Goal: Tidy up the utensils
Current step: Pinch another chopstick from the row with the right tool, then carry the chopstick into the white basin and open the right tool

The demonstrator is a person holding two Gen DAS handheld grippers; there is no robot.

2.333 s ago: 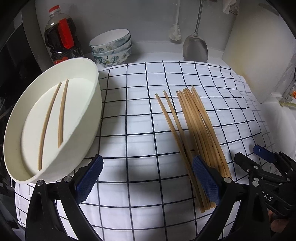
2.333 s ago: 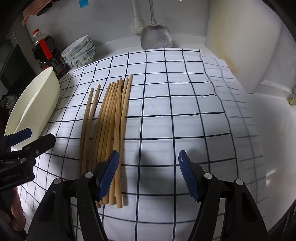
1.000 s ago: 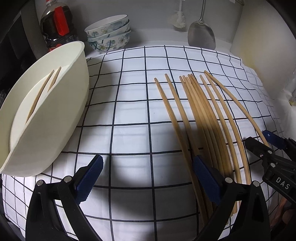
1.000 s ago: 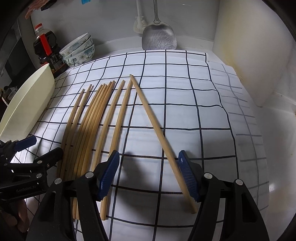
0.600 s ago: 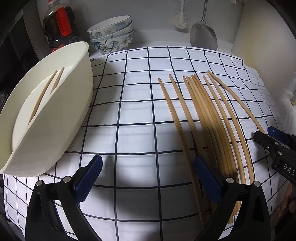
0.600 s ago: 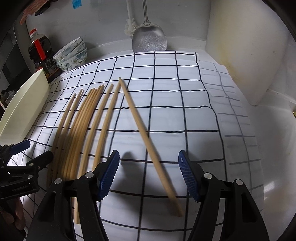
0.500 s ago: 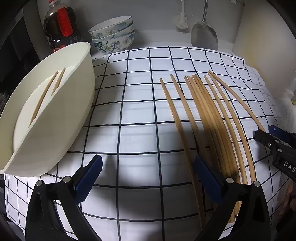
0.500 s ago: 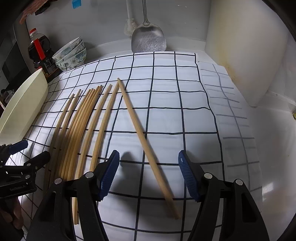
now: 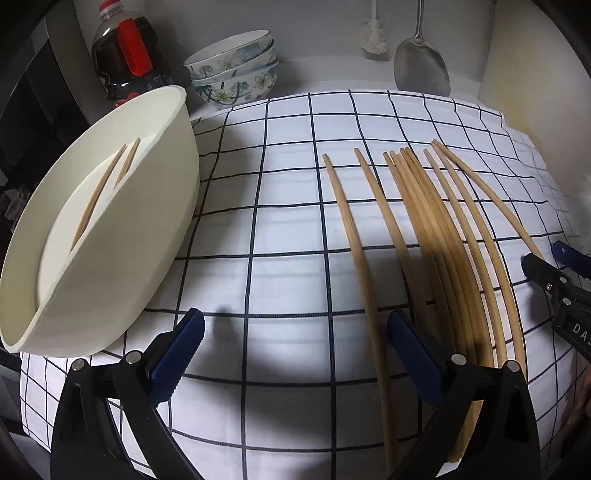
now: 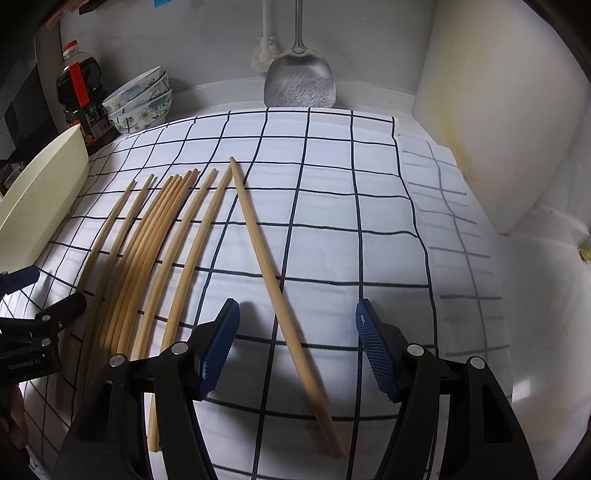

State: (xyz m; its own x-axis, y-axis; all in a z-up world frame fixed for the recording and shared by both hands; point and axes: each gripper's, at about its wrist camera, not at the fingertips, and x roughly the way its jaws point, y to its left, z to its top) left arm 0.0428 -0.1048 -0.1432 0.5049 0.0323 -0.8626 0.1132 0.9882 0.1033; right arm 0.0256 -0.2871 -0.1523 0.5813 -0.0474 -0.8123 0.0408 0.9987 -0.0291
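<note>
Several wooden chopsticks (image 9: pixel 436 236) lie side by side on the checked cloth (image 9: pixel 280 229). A cream oval tray (image 9: pixel 122 236) at the left holds two chopsticks (image 9: pixel 107 184). My left gripper (image 9: pixel 291 354) is open and empty, above the cloth left of the bunch. In the right wrist view one chopstick (image 10: pixel 273 280) lies apart, angled away from the bunch (image 10: pixel 147 243); its near end lies between the fingers of my open right gripper (image 10: pixel 297 339). The right gripper also shows in the left wrist view (image 9: pixel 554 280).
A stack of flowered bowls (image 9: pixel 236 70) and a dark sauce bottle (image 9: pixel 125 48) stand at the back left. A metal spatula (image 10: pixel 299 77) and a brush (image 9: pixel 373 33) hang at the back wall. A pale cutting board (image 10: pixel 502 110) leans at the right.
The chopsticks have been spread out from a tight bunch, and one now lies apart at the right. The right gripper has come closer over that chopstick. The left gripper has barely moved.
</note>
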